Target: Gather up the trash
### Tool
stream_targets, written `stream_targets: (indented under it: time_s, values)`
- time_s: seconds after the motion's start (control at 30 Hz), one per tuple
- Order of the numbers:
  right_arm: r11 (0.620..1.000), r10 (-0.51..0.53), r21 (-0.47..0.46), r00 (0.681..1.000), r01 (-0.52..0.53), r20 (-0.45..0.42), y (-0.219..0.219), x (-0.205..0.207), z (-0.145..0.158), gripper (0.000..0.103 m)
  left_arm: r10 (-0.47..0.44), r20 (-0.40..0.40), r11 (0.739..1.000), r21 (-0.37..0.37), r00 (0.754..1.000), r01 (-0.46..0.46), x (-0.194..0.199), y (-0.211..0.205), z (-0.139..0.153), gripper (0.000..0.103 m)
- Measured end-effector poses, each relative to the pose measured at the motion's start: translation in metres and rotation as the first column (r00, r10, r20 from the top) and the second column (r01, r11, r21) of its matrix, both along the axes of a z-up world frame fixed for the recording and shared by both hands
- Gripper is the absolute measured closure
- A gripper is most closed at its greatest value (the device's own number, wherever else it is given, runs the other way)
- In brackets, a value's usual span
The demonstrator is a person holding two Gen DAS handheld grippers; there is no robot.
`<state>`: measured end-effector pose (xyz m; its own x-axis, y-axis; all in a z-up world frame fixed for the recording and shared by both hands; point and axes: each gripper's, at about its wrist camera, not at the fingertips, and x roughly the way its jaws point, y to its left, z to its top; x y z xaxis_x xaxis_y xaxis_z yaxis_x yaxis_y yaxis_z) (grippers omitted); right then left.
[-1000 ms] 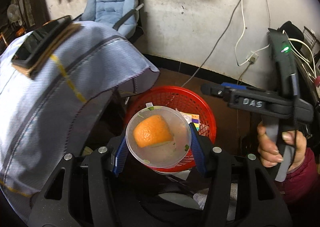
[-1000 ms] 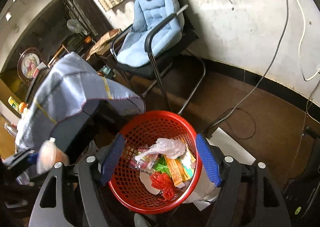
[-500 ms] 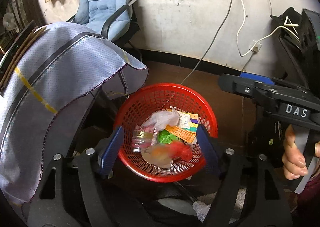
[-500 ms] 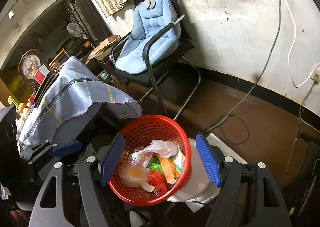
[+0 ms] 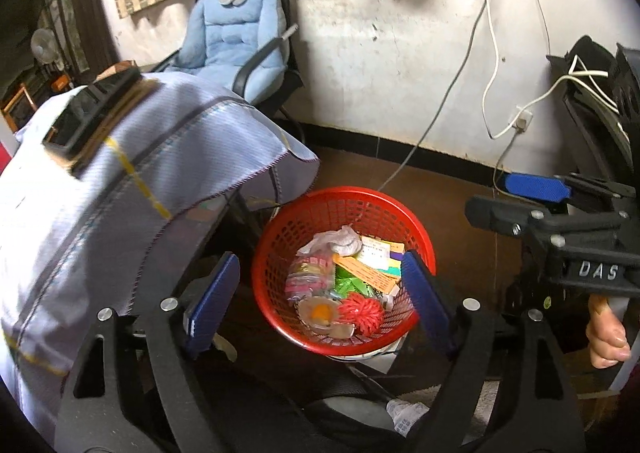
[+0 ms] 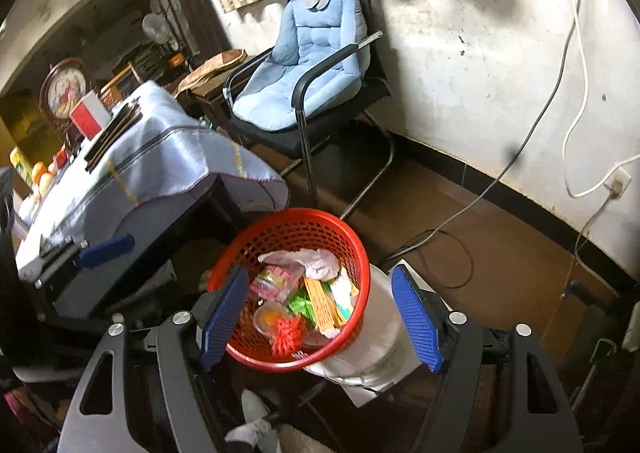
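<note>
Both the left gripper (image 5: 320,301) and right gripper (image 6: 318,319) are hovering with jaws wide and empty above the red basket (image 5: 304,221), where the clear cup with orange peel (image 5: 320,311) is lying among wrappers.

The basket (image 5: 344,213) is glossy red plastic lattice, holding crinkled clear film (image 5: 310,273), printed paper slips (image 5: 374,253) and a spiky red rubbery ball (image 5: 362,311). Each claw, left (image 5: 320,303) and right (image 6: 318,317), is matt black plastic with silver metal screws and ribbed blue pads (image 5: 426,299). A woven, faintly shiny pale-blue cloth (image 5: 120,189) drapes the worktop; the chair (image 6: 304,65) has quilted soft blue padding on smooth black metal tubing, against a rough, stained plaster wall (image 5: 380,37).
</note>
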<state>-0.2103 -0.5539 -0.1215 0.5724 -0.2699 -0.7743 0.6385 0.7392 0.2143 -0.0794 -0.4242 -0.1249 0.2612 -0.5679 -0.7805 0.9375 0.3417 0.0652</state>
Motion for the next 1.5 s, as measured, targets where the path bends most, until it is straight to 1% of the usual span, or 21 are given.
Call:
stream_targets:
  time_s: [0.23,0.33,0.4,0.5,0.57,0.77,0.9,1.07,1.27,1.5]
  values:
    - [0.996,0.056,-0.067,0.995,-0.062,-0.087,0.020,0.000,0.024,0.030,0.049,0.027,0.998,-0.050,0.998,-0.048,-0.003,0.021,0.019,0.015]
    - [0.993,0.089,-0.064,0.989,-0.097,-0.122,0.026,0.002,0.033,0.030,0.070,0.038,0.996,-0.063,0.997,-0.068,-0.005,0.030,0.025,0.012]
    - [0.990,0.125,-0.045,0.977,-0.135,-0.170,0.029,0.006,0.035,0.030,0.083,0.047,0.994,-0.069,0.995,-0.079,-0.006,0.036,0.028,0.010]
    - [0.983,0.167,-0.040,0.958,-0.181,-0.233,0.033,0.014,0.032,0.030,0.101,0.060,0.993,-0.069,0.993,-0.096,-0.008,0.040,0.030,0.009]
    - [0.976,0.196,-0.042,0.948,-0.213,-0.253,0.035,0.018,0.031,0.030,0.111,0.057,0.992,-0.066,0.992,-0.107,-0.007,0.043,0.029,0.008]
    - [0.962,0.261,-0.018,0.934,-0.274,-0.242,0.038,0.021,0.025,0.030,0.148,0.033,0.988,-0.038,0.988,-0.146,-0.002,0.044,0.024,0.008]
    - [0.956,0.285,-0.006,0.933,-0.293,-0.218,0.038,0.020,0.022,0.030,0.166,0.022,0.986,-0.016,0.986,-0.166,-0.001,0.043,0.018,0.008]
    - [0.957,0.285,-0.010,0.941,-0.291,-0.182,0.036,0.015,0.020,0.030,0.171,0.018,0.985,0.004,0.985,-0.171,-0.002,0.039,0.013,0.008]
    - [0.957,0.289,0.020,0.944,-0.289,-0.157,0.031,0.013,0.012,0.029,0.168,0.025,0.986,0.013,0.985,-0.168,-0.007,0.035,0.010,0.008]
    - [0.950,0.309,0.003,0.934,-0.313,-0.178,0.036,0.016,0.008,0.029,0.159,0.044,0.987,0.012,0.986,-0.160,-0.010,0.036,0.010,0.008]
